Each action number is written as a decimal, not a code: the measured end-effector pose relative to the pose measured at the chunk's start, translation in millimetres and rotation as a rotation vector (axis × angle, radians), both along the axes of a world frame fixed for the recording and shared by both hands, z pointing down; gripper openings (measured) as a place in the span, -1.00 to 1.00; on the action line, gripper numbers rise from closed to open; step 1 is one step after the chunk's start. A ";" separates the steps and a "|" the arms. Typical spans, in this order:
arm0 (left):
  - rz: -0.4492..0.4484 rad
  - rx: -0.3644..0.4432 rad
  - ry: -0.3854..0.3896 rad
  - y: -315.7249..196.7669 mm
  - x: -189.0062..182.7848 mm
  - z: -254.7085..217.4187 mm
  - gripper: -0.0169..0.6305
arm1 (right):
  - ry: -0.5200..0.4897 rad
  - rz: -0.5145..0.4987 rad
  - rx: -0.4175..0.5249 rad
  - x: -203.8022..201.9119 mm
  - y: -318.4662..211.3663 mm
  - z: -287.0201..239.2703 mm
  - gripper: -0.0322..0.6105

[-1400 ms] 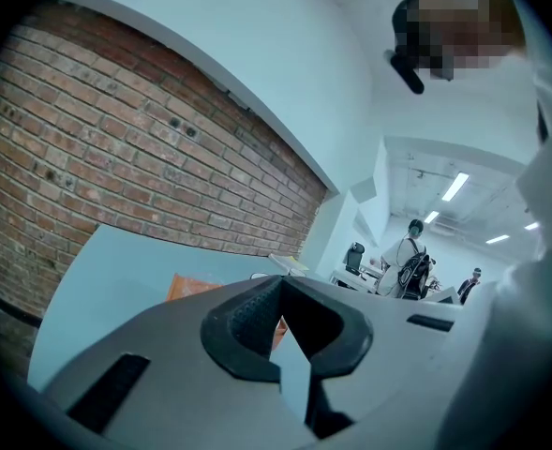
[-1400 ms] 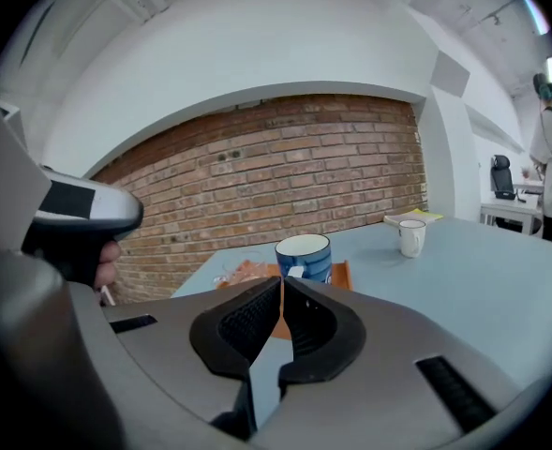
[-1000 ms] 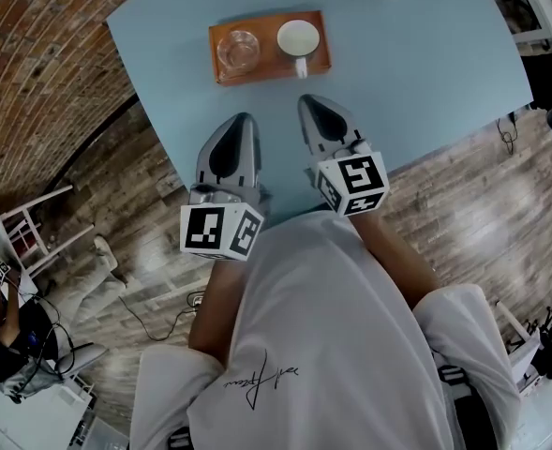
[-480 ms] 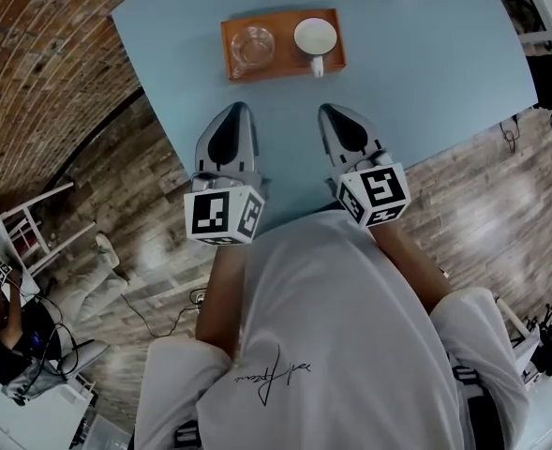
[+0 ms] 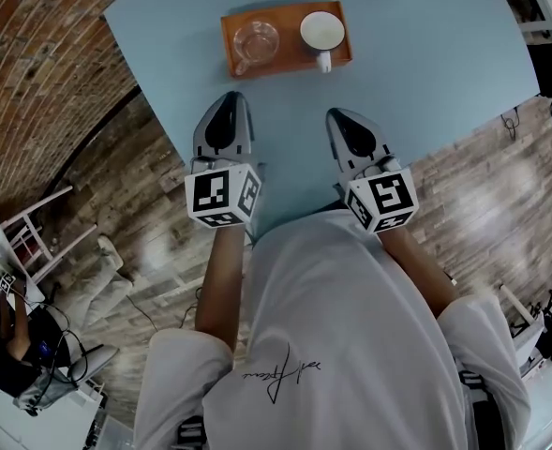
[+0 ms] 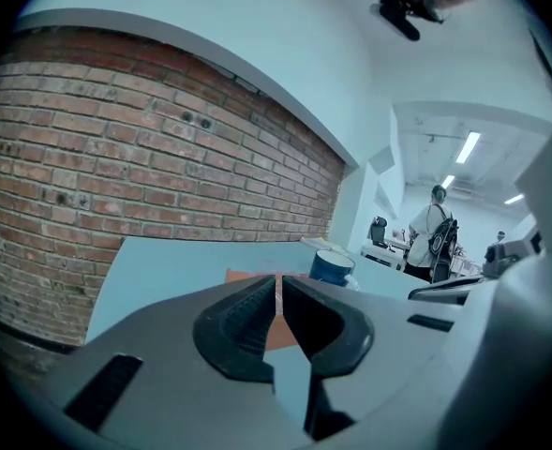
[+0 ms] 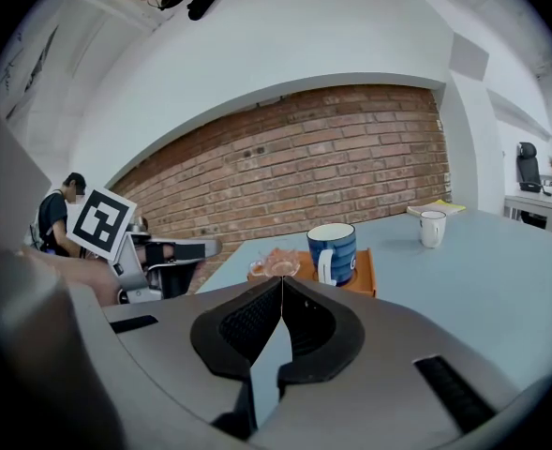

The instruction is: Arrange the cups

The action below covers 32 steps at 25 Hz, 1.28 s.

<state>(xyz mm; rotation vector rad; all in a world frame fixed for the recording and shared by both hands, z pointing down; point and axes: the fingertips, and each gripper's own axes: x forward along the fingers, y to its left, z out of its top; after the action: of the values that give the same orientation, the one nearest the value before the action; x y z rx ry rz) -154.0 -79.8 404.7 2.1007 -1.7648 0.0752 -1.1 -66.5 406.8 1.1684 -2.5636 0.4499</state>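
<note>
Left gripper [image 5: 227, 101] and right gripper [image 5: 343, 117] are held above the table's [image 5: 425, 64] near edge, jaws together on nothing; glass cup [image 5: 257, 40] and blue mug [image 5: 322, 30] are seen side by side on an orange tray [image 5: 290, 61] farther in.

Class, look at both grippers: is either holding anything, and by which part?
Nothing is held. The left gripper and right gripper have their jaws shut and empty.
</note>
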 end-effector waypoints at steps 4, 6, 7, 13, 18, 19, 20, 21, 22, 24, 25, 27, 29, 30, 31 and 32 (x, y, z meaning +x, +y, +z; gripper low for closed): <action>0.027 -0.021 0.004 -3.4 -1.1 13.7 -0.92 | 0.012 0.025 -0.016 1.3 5.2 3.6 -0.83; 0.044 -0.024 0.007 -7.2 -0.8 19.1 -0.92 | 0.018 0.035 -0.019 2.4 6.9 4.7 -0.83; 0.050 -0.025 0.006 -9.3 -0.9 21.8 -0.92 | 0.020 0.039 -0.023 3.1 7.8 5.7 -0.83; 0.073 -0.035 -0.028 -22.1 -5.0 38.6 -0.92 | 0.029 0.063 -0.042 5.5 10.2 12.1 -0.83; 0.096 -0.052 -0.050 -28.3 -6.3 50.9 -0.91 | 0.036 0.070 -0.048 8.1 9.9 12.2 -0.83; 0.102 -0.052 -0.053 -29.5 -5.7 52.1 -0.91 | 0.038 0.072 -0.050 9.0 9.3 12.4 -0.83; 0.108 -0.050 -0.054 -30.6 -5.3 52.8 -0.91 | 0.038 0.073 -0.052 9.6 8.9 12.9 -0.83; 0.117 -0.049 -0.053 -31.4 -4.7 53.4 -0.87 | 0.037 0.075 -0.054 10.1 8.7 13.7 -0.83; 0.126 -0.050 -0.050 -32.1 -3.5 54.1 -0.70 | 0.036 0.077 -0.057 10.9 8.9 14.5 -0.83; 0.140 -0.054 -0.045 -33.5 -0.4 56.4 -0.59 | 0.036 0.082 -0.061 13.7 9.4 15.4 -0.83; 0.143 -0.056 -0.046 -34.6 0.6 57.5 -0.59 | 0.037 0.084 -0.062 15.0 9.4 15.4 -0.83; 0.143 -0.060 -0.050 -36.9 0.7 59.2 -0.58 | 0.037 0.089 -0.064 16.4 9.1 15.3 -0.83; 0.141 -0.064 -0.054 -38.6 0.1 61.1 -0.58 | 0.037 0.093 -0.066 17.2 9.4 15.9 -0.83; 0.140 -0.066 -0.056 -39.3 -0.2 62.3 -0.58 | 0.037 0.095 -0.067 17.7 9.7 16.4 -0.83; 0.139 -0.070 -0.059 -40.1 -0.5 63.7 -0.58 | 0.038 0.096 -0.068 18.3 10.0 16.8 -0.83; 0.139 -0.074 -0.064 -41.0 -0.7 65.0 -0.58 | 0.038 0.097 -0.069 19.1 10.2 17.1 -0.83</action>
<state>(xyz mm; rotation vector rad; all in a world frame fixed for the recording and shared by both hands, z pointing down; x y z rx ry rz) -154.7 -120.9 469.7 2.1864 -1.6235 0.2450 18.0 -56.3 423.9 1.2684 -2.4465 0.5290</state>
